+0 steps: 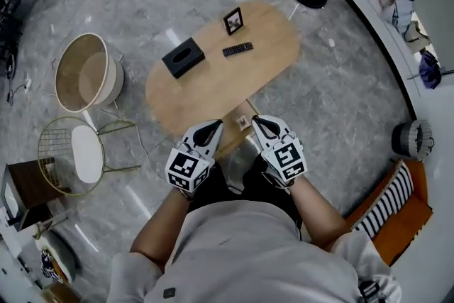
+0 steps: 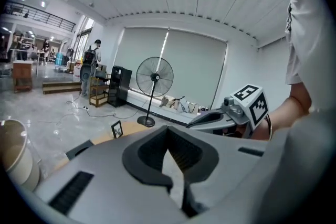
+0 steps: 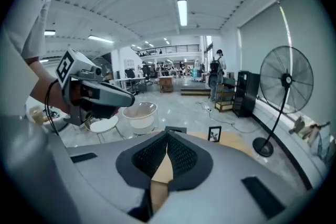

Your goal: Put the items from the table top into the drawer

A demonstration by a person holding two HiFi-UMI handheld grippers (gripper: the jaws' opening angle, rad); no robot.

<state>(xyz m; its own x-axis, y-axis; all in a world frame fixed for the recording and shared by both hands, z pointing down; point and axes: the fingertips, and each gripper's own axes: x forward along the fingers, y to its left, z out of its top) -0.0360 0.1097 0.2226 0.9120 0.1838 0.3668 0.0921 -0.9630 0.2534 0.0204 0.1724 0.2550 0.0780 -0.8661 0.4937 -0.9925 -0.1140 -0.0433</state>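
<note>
— Over the near end of the worktop (image 1: 213,92), both grippers hang close to the person's body, touching nothing. Which step is this?
— The very start, I'd judge. All three items sit on the far half of the wood: the black tissue box (image 1: 183,57), the remote (image 1: 237,49) near it, and the photo frame (image 1: 233,20) upright by the far edge. None is in the drawer (image 1: 243,122).
— And the jaws?
— On the left gripper (image 1: 211,128) they are pressed together at the tips, nothing between them. On the right gripper (image 1: 261,124) likewise: tips meeting, empty.
— Where is that drawer?
— A small pale front juts from the worktop's near end, between the two grippers. Whether it is pulled out at all, I cannot tell from above.
— So what does the next move call for?
— Probably one gripper goes down to that front, spreads its jaws and takes hold to draw it open. Then a reach across to the far half. The tissue box is bulky and wants the jaws wide; the remote lies flat and thin, so a low pinch across its narrow side.
— Any worry?
— The frame stands upright and may tip if nudged.
</note>
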